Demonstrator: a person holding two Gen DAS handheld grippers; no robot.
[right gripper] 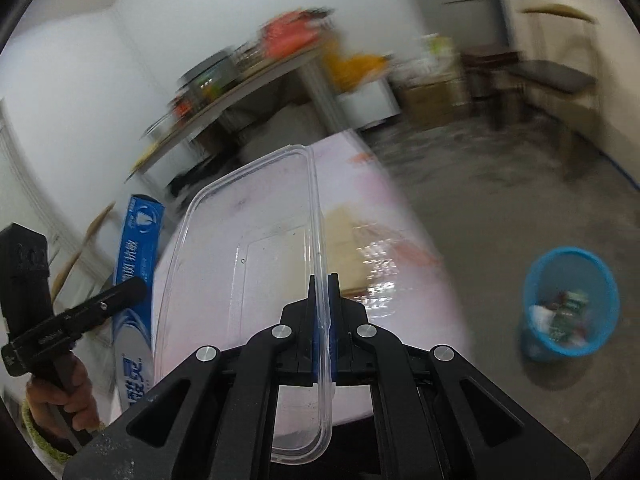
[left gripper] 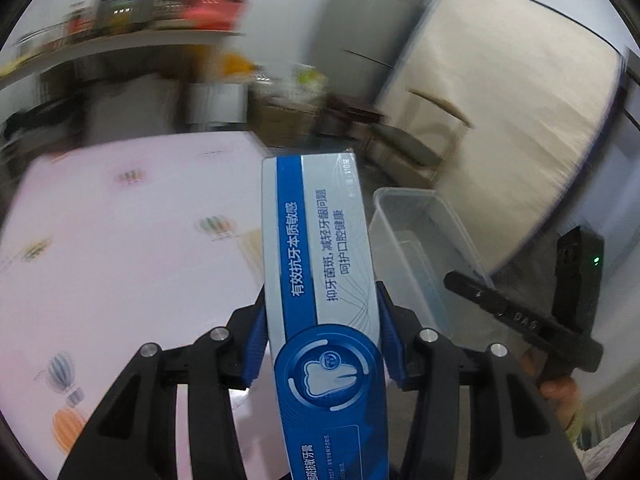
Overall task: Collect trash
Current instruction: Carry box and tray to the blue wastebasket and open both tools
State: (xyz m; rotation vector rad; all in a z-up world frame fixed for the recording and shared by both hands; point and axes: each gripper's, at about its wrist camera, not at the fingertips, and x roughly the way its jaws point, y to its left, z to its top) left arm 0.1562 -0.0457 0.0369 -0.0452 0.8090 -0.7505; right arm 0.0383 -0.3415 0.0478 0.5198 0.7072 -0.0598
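Pointing away from the left wrist camera, the toothpaste box point(left gripper: 324, 300) is running lengthwise straight out between the two fingers of the left claw point(left gripper: 322, 340), its far end tipped up above the bench point(left gripper: 120, 240). That claw is standing partly spread, its blue pads pressing on the box's two long sides. The box is glossy cardboard, long and rectangular, blue and pale grey, with a tooth emblem near the gripped end.

The right claw point(right gripper: 324, 300) is pressed together, pinching the thin rim of the clear plastic container point(right gripper: 260, 240). The container is a shallow rectangular tub with rounded corners, see-through and slightly scuffed, its long axis running away from the right wrist camera and its open side turned to the left of that view. It is hanging over the edge of the bench, which is wearing a smooth pink cloth printed with small balloons.

In the right view, a hand point(right gripper: 64, 392) is gripping the left tool's black handle. On the rough grey floor, well apart from the bench, a blue mesh bin point(right gripper: 568, 304) is holding crumpled waste.
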